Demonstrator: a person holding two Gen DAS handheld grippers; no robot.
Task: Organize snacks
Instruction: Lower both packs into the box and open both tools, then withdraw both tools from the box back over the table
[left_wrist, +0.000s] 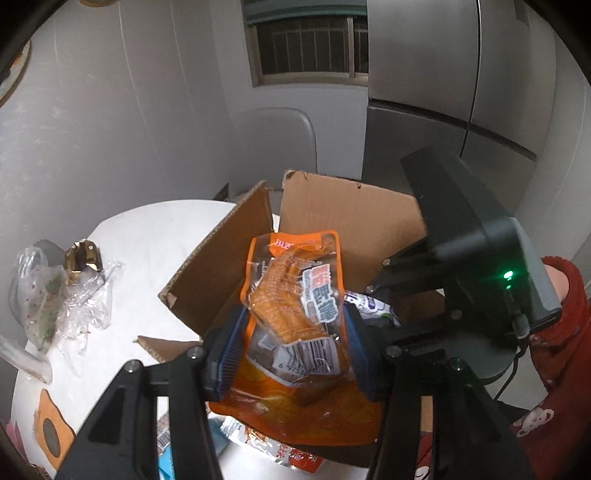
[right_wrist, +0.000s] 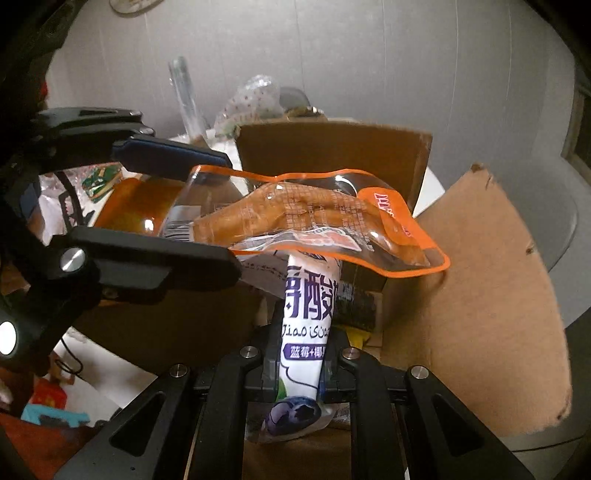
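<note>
Left tool (left_wrist: 286, 350) clamps the orange snack pack (left_wrist: 295, 314) between its blue pads, pack held over the open cardboard box (left_wrist: 351, 214). Right tool (right_wrist: 299, 365) is closed tight on a white blueberry pouch (right_wrist: 304, 314), also above the box, directly under the orange pack's far end, whether touching I can't tell. The box sits on the white table (left_wrist: 147, 240). Clear plastic bags (left_wrist: 55, 302) lie on the table left of the box. More snack packets (left_wrist: 266, 443) near the box's front edge.

left tool (left_wrist: 291, 345) clamps orange snack packet (left_wrist: 295, 295) | over open cardboard box (left_wrist: 347, 218) | white table (left_wrist: 147, 240)
</note>
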